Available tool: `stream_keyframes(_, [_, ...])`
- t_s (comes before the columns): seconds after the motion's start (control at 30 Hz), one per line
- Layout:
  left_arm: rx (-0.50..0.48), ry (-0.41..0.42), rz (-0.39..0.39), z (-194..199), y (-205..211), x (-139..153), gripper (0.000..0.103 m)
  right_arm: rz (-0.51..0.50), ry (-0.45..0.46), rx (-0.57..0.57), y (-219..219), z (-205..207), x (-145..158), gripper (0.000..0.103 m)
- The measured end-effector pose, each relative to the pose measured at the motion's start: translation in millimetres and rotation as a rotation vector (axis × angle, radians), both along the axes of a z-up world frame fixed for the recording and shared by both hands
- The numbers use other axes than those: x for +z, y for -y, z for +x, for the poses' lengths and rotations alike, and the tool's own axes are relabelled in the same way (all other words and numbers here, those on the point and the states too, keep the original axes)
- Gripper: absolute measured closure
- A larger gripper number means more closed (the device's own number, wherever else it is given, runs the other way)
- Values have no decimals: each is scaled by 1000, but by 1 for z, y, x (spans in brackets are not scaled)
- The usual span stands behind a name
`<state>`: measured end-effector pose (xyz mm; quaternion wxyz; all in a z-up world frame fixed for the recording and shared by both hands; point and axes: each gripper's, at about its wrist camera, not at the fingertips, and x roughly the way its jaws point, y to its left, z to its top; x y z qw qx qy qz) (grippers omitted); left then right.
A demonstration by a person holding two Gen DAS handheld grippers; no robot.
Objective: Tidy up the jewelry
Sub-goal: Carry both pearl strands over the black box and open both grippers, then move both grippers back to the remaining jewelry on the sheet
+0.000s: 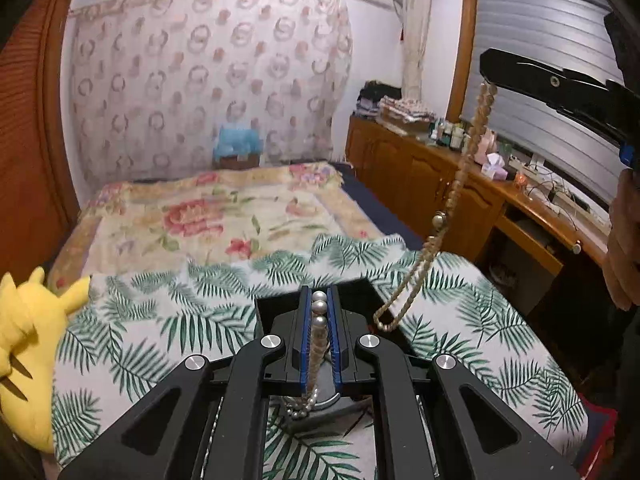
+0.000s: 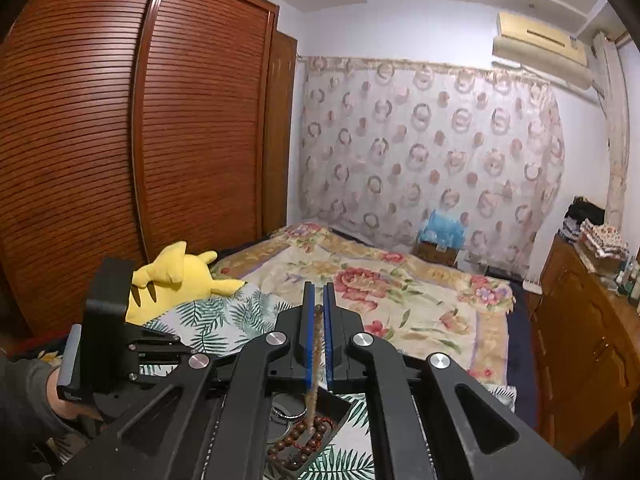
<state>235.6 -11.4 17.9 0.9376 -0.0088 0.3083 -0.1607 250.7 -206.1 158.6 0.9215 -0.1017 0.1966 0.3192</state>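
Observation:
My left gripper (image 1: 319,294) is shut on a white pearl necklace (image 1: 319,322) that hangs between its blue pads down toward a black jewelry tray (image 1: 360,292) on the leaf-print cloth. My right gripper (image 2: 318,286) is shut on a tan beaded necklace (image 2: 316,344). In the left wrist view the right gripper (image 1: 489,76) holds that tan necklace (image 1: 460,168) high, its loop dangling to the tray's right edge. In the right wrist view a brown wooden bead bracelet (image 2: 304,440) and silver rings (image 2: 286,408) lie in the tray below.
A yellow plush toy (image 1: 28,344) lies at the left of the leaf-print cloth (image 1: 168,320) on the bed. A wooden wardrobe (image 2: 120,140) stands left. A wooden cabinet (image 1: 440,172) with clutter runs along the right. The left gripper body (image 2: 104,328) is at lower left.

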Motion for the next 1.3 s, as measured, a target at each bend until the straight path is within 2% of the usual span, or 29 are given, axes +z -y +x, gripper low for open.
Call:
stream_keyframes(0.1, [0,-14,8,2,-1,-6,95,-25,-57,8,-8,10,-24,98])
stream_keyframes(0.27, [11,-13,32,-9,-1,-13,75,-54,-181,22,-21,21,-76,97])
stream_keyframes(0.33, [16,-17,40,-17,-3,-18,70,-76,-184,7,-24,19,-91,97])
stream_keyframes(0.43, [26,-36,36,-30,-9,-27,69,-82,-203,-7,-26,19,-105,96])
stream_keyframes(0.5, [32,-46,38,-39,-12,-31,67,-82,-200,-20,-23,17,-107,80])
stream_keyframes(0.53, [33,-48,40,-43,-13,-33,65,-78,-197,-25,-21,16,-106,77])
stream_keyframes(0.63, [39,-54,57,-57,-14,-39,63,-66,-201,-30,-13,10,-107,76])
stream_keyframes(0.8, [36,-69,56,-83,-15,-48,60,-36,-227,-38,7,-26,-119,76])
stream_keyframes(1.0, [32,-91,59,-116,-12,-62,59,-77,-237,-45,19,-85,-147,76])
stream_keyframes(1.3, [52,-110,86,-159,-14,-80,57,-76,-298,-51,39,-160,-188,76])
